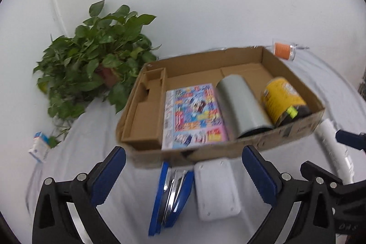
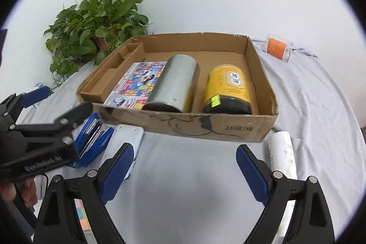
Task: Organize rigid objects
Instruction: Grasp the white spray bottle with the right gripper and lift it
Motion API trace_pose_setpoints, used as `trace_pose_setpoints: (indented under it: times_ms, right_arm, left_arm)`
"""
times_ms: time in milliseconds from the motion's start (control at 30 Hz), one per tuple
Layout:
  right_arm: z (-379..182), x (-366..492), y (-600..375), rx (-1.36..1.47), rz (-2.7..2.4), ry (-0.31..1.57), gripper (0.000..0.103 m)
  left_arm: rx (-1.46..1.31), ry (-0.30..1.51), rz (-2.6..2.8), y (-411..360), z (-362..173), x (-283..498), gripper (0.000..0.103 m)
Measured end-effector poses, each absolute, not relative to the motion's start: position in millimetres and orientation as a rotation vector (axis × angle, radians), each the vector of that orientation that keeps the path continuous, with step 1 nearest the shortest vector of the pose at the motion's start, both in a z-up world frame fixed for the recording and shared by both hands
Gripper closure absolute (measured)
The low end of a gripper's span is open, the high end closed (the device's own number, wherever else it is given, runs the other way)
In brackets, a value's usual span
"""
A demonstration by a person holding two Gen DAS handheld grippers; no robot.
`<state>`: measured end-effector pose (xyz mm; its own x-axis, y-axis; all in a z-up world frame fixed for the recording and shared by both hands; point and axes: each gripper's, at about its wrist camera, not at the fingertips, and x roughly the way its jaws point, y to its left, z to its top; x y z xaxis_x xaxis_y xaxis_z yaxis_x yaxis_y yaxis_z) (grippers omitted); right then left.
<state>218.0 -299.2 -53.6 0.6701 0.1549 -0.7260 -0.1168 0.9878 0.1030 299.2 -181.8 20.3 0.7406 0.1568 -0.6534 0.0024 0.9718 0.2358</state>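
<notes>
While tilted down toward the cardboard box point(image 2: 205, 129), both the left claw point(image 1: 183, 166) and the right claw point(image 2: 185, 161) gape wide, empty.

I have bare cloth point(image 2: 187, 175) ahead; the box point(image 2: 205, 127) wall blocks beyond, stapler point(image 2: 93, 143) and white case point(image 2: 130, 148) crowd left, tube point(image 2: 282, 152) right.

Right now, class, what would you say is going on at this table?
A person is tidying objects into a cardboard box with two handheld grippers. Both the left gripper and the right gripper are open and empty in front of the box. Inside lie a colourful book, a grey cylinder and a yellow jar. A blue stapler, a white block and a white tube wait outside on the cloth.
</notes>
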Motion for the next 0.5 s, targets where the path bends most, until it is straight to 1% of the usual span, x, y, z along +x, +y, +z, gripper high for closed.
trace_pose_setpoints:
  times_ms: [200,367,500]
  right_arm:
    - [-52,205,-306,0.064,0.118,0.811,0.012]
    - [-69,204,-363,0.074,-0.032,0.854,0.012]
    - [-93,209,-411,0.077,-0.131,0.942,0.013]
  left_arm:
    - [0.201,0.782,0.053,-174,-5,272,0.002]
    - [0.221,0.803,0.008,-193,-14,271,0.002]
    - [0.264,0.818,-0.038,-216,-18,278,0.002]
